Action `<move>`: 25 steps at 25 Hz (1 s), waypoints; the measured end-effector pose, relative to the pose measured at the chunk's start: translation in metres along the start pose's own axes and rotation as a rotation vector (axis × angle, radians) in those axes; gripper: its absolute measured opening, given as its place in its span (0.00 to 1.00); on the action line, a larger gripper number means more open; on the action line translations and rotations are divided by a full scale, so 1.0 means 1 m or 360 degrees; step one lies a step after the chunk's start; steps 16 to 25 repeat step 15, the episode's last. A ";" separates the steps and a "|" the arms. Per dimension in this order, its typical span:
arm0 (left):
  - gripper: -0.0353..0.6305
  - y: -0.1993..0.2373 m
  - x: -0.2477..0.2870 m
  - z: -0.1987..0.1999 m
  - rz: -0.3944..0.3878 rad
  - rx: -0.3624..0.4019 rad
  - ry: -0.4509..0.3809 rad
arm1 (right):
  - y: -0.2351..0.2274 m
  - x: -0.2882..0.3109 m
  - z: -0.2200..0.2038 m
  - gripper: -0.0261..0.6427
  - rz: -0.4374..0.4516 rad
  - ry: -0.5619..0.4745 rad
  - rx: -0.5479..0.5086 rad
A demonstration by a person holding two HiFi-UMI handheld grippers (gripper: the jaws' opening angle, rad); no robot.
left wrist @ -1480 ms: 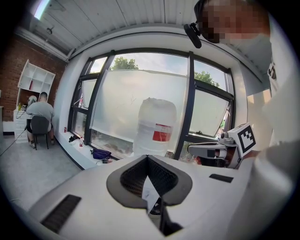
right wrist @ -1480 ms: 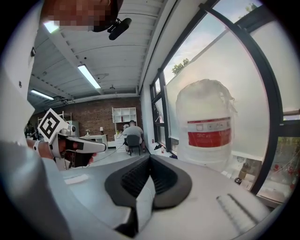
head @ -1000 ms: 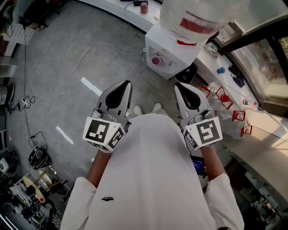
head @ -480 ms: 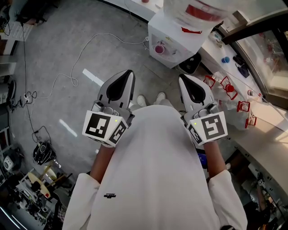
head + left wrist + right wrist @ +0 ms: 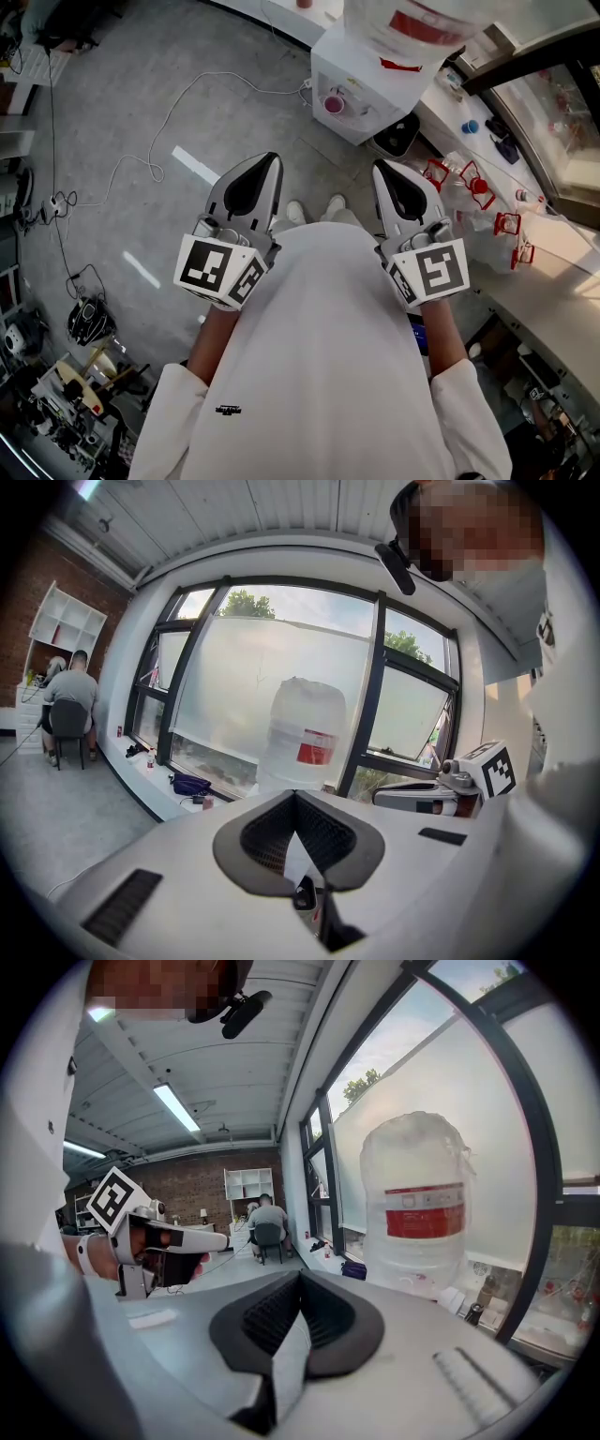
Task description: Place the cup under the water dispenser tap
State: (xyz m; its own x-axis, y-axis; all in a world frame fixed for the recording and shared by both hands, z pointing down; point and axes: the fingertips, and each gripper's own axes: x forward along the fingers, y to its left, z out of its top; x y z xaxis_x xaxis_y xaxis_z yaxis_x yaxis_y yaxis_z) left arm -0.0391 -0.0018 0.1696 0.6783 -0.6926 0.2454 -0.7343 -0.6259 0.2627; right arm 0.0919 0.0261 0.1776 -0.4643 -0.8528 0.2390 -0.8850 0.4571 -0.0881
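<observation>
The white water dispenser [image 5: 361, 84] stands ahead at the top of the head view, its big clear bottle [image 5: 412, 23] with a red label on top. A small pink cup-like thing [image 5: 333, 103] sits at its front ledge. My left gripper [image 5: 272, 157] and right gripper [image 5: 378, 165] are held side by side before the person's white shirt, well short of the dispenser, both shut and empty. The left gripper view shows the closed jaw tips [image 5: 295, 793] pointing at the bottle [image 5: 305, 733]. In the right gripper view the closed tips [image 5: 301, 1273] sit left of the bottle [image 5: 417, 1204].
White cables [image 5: 169, 122] trail over the grey floor at left. A black bin [image 5: 398, 131] stands right of the dispenser. The counter at right carries red-handled items [image 5: 478, 202]. Clutter [image 5: 75, 375] fills the lower left corner. A seated person [image 5: 70, 700] is far off.
The head view has shifted a little, so the dispenser sits higher in the picture. Both grippers stay shut in about the same place.
</observation>
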 end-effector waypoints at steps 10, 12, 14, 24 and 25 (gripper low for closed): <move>0.05 -0.008 -0.009 -0.009 -0.0049 0.0003 0.0025 | 0.012 -0.007 -0.003 0.06 -0.0030 -0.0009 0.0016; 0.05 -0.009 -0.012 -0.011 -0.0059 -0.0003 0.0033 | 0.015 -0.010 -0.003 0.06 -0.0040 -0.0006 0.0021; 0.05 -0.009 -0.015 -0.013 -0.0068 -0.0010 0.0042 | 0.019 -0.012 -0.004 0.06 -0.0051 -0.0004 0.0027; 0.05 -0.009 -0.017 -0.014 -0.0073 -0.0012 0.0046 | 0.021 -0.013 -0.004 0.06 -0.0056 -0.0004 0.0029; 0.05 -0.009 -0.017 -0.014 -0.0073 -0.0012 0.0046 | 0.021 -0.013 -0.004 0.06 -0.0056 -0.0004 0.0029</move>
